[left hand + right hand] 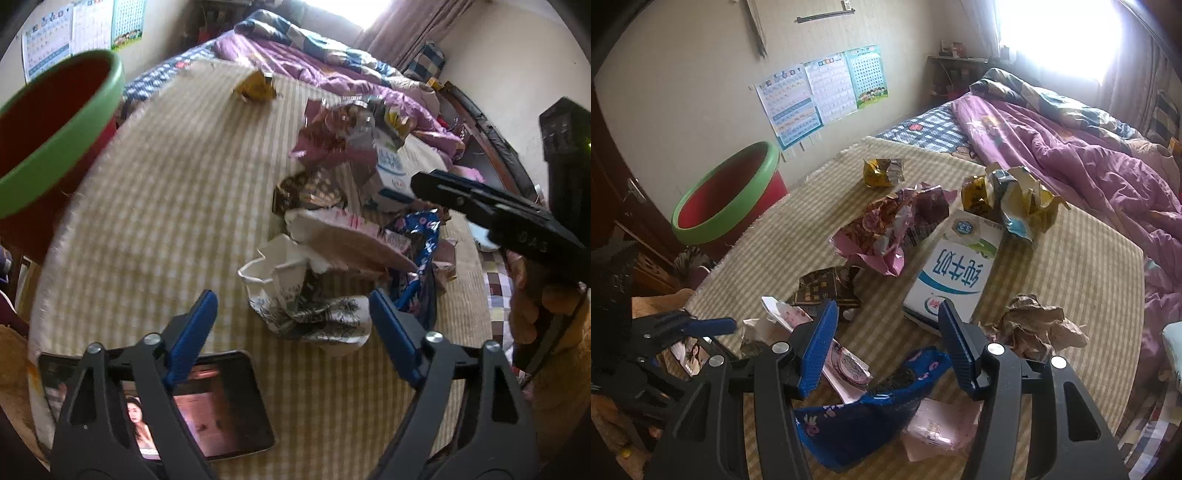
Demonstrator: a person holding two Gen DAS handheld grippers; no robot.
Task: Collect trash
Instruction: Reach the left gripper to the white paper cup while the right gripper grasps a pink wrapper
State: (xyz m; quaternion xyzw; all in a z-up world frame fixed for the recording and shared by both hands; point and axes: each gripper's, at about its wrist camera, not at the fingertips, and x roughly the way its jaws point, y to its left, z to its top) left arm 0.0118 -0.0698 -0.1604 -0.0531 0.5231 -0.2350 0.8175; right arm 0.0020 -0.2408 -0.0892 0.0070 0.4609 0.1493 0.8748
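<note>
The trash lies heaped on the round surface [1071,258] under a yellow-checked woven cloth; the red plastic bin with a green rim [727,199] stands beside its far left edge. Largest is the stiff white-and-blue milk carton [953,273], then glossy crinkled foil wrappers and a crumpled brown paper ball [1038,325]. The left gripper [291,317] has its fingers released, straddling a crushed white paper cup with a grey print [295,299], not yet pressing. Better to close gently on the cup's folded body, clear of the phone [221,402]. The right gripper [886,347] hangs unclenched above a blue foil wrapper [871,413], holding nothing.
</note>
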